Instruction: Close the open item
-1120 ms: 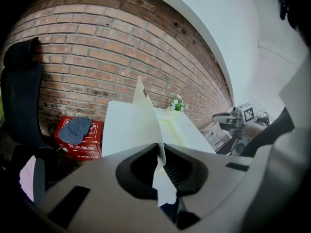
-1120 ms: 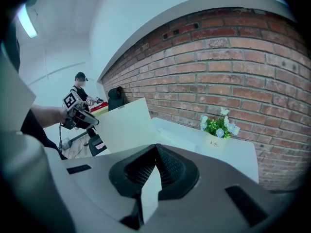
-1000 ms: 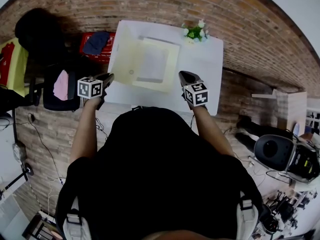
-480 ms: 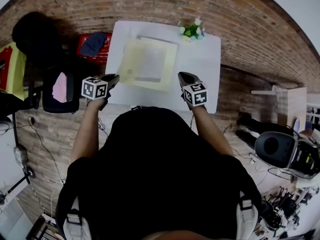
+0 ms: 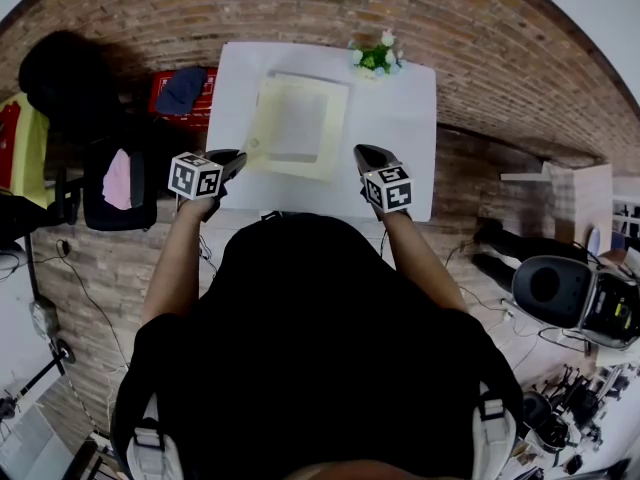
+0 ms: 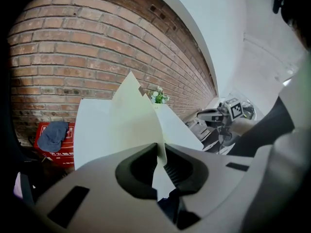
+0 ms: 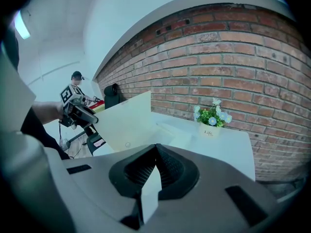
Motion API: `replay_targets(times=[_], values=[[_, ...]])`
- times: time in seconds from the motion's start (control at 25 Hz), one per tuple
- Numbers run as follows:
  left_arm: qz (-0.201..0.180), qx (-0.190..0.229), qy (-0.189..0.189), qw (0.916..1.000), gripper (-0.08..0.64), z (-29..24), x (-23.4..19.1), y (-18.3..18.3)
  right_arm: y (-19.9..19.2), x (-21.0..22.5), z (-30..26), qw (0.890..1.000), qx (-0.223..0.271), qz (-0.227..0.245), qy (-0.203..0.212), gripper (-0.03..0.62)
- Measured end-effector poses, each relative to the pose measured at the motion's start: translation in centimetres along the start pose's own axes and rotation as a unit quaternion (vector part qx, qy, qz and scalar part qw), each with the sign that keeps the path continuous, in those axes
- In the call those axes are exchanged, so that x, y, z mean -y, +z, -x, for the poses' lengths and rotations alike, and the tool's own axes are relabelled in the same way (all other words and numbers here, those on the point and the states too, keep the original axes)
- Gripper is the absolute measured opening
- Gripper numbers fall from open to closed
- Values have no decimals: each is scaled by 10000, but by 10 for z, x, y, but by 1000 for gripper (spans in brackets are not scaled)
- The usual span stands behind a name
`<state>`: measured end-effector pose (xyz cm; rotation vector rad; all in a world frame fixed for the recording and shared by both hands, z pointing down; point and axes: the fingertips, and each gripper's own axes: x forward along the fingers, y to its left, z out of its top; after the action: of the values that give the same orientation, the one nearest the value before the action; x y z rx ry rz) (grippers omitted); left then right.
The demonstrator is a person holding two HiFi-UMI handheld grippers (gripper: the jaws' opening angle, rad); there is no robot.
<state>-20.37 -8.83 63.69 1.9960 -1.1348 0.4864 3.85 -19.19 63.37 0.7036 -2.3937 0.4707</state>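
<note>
A pale yellow folder (image 5: 297, 128) lies open on the white table (image 5: 400, 138), with white sheets inside. My left gripper (image 5: 238, 158) is at the folder's near left corner, shut on its left cover. In the left gripper view that cover (image 6: 133, 115) runs between the pads of my left gripper (image 6: 159, 152) and stands up tilted. The right gripper view shows the raised cover (image 7: 129, 118) with my left gripper (image 7: 77, 111) on its edge. My right gripper (image 5: 362, 153) hovers at the table's near edge, right of the folder, shut and holding nothing (image 7: 156, 147).
A small pot of flowers (image 5: 375, 56) stands at the table's far edge by the brick wall. Left of the table are a red crate (image 5: 180, 93) with a blue cloth and a black chair (image 5: 120, 183) with a pink cloth.
My left gripper has moved right, toward the folder's middle, swinging the left cover up off the table. The right gripper has stayed in place.
</note>
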Motion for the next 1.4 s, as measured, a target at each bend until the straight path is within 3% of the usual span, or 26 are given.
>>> replay_targets(times=[0.76,1.4], values=[[-342,-404,-515,9973,34,-38,36,-5,-23,5,16,9997,-57,-176,-176,20],[-555,-912,-1074,9885,38,-80,65,-12,-49,18,33,9983,-233,-371,-386,21]])
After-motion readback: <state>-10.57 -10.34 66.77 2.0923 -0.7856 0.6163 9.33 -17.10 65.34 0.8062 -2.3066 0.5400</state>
